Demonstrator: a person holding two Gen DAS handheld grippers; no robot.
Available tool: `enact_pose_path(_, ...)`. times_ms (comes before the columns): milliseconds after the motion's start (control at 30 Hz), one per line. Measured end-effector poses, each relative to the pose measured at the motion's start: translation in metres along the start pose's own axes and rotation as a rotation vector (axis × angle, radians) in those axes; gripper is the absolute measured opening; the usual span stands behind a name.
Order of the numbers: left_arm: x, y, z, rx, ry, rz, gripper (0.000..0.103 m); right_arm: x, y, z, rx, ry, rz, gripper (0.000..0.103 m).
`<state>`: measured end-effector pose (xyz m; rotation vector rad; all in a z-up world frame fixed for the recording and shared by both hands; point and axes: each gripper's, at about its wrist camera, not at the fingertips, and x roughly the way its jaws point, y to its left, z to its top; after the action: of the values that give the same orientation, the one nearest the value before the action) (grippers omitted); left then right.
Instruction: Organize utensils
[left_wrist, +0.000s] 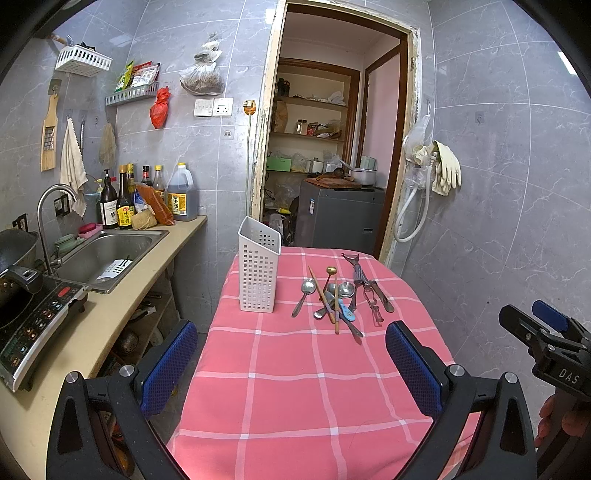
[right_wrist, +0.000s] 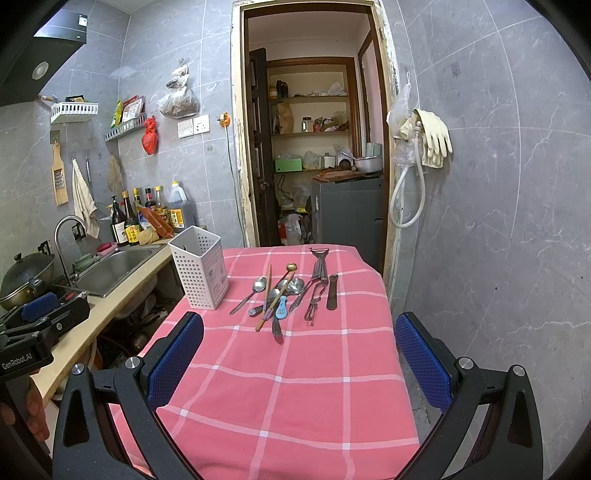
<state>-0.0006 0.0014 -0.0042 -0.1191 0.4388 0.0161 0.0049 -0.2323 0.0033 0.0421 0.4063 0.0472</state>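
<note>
Both the left tongs (left_wrist: 291, 363) and the right tongs (right_wrist: 299, 354) gape wide and hold nothing, low in their frames. On the pink-checked desk (right_wrist: 295, 387), the utensils (right_wrist: 284, 295) lie heaped at mid-frame, just right of the upright white holder (right_wrist: 199, 271).

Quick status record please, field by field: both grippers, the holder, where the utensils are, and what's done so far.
left gripper: open, empty, above the near part of the table
right gripper: open, empty, also short of the pile
holder: white perforated plastic, upright on the table's left side
holder contents: cannot tell; inside mostly hidden
utensils: loose pile right of the holder, lying flat and overlapping
pile includes: spoons, chopsticks, a peeler, a small blue spoon
table: covered by a pink checked cloth
progress: no utensil gripped yet
</note>
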Motion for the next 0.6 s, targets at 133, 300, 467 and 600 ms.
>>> enact_pose_path(133, 0.0, 0.0001, 0.0002, 0.001, 0.0, 0.0, 0.102, 0.0007, 0.0002, 0.0001, 0.0, 0.0, 0.0, 0.102)
enact_pose_path(300, 0.0, 0.0002, -0.0003, 0.001, 0.0, 0.0, 0.102, 0.0014, 0.0006, 0.0002, 0.0, 0.001, 0.0, 0.102)
enact_pose_path(467, -0.0002, 0.0003, -0.0005, 0.001, 0.0, 0.0, 0.102, 0.0016, 0.0011, 0.0001, 0.0, 0.001, 0.0, 0.102)
enact_pose_path(600, 0.0, 0.0002, -0.0002, 0.001, 0.001, 0.0, 0.102, 0.0016, 0.0014, 0.0002, 0.001, 0.002, 0.0, 0.102)
